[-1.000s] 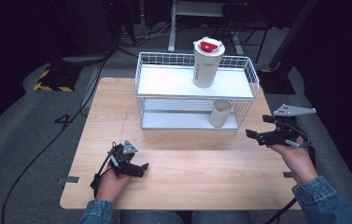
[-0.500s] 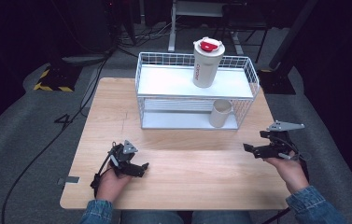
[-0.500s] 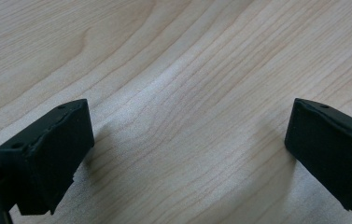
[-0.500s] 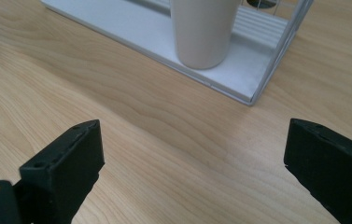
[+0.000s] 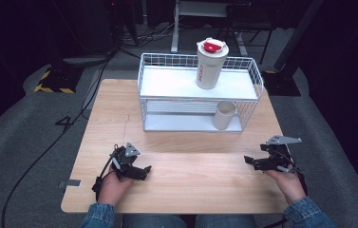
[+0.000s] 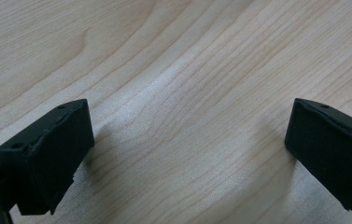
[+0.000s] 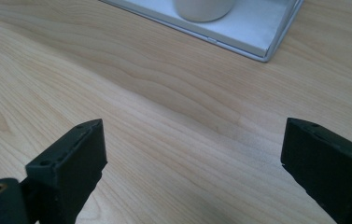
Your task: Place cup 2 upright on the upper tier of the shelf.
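I had the left gripper resting low on the near left part of the wooden table, its jaws spread wide over bare wood with nothing between them. My right gripper sat near the table's right edge, jaws apart and empty though they had just been closing a little. The nearest thing to it was the cream mug on the lower shelf of the white wire rack, well apart from the jaws, with the red-lidded tumbler upright on the top shelf above it.
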`<state>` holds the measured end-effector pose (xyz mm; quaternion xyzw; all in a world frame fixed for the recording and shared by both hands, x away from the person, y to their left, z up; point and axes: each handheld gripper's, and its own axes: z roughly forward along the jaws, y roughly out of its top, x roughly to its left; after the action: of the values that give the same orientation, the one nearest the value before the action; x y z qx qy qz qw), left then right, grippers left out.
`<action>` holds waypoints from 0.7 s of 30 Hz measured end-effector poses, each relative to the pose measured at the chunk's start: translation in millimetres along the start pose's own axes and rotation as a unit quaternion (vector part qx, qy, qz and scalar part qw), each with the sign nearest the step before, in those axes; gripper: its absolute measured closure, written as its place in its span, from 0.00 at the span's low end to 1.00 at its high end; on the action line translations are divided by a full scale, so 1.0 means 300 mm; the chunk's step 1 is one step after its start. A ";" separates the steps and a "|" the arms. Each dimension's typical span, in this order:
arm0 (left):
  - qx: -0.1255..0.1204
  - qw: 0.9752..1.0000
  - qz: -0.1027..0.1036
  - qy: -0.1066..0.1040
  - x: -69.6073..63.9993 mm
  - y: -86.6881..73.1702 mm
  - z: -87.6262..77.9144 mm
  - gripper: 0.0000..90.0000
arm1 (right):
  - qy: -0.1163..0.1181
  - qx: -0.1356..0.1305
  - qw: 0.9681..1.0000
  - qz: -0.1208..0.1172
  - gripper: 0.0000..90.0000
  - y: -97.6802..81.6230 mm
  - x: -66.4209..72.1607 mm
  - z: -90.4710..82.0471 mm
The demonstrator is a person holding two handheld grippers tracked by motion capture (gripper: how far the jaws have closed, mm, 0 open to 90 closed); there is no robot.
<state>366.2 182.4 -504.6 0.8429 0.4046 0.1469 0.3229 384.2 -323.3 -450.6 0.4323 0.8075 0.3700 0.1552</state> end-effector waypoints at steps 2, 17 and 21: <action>0.000 1.000 0.000 0.000 0.000 0.000 0.000 0.02 | 0.001 0.002 1.000 0.003 0.08 -0.013 0.001 0.007; 0.000 1.000 0.000 0.000 0.000 0.000 0.000 0.02 | -0.013 -0.004 0.999 -0.034 0.09 -0.079 0.052 0.068; 0.000 1.000 -0.001 -0.001 0.000 0.000 0.000 0.02 | -0.018 -0.002 0.999 -0.030 0.09 -0.088 0.059 0.085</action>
<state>366.1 182.3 -504.7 0.8427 0.4050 0.1461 0.3232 373.0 -306.3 -486.1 0.4135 0.8166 0.3595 0.1816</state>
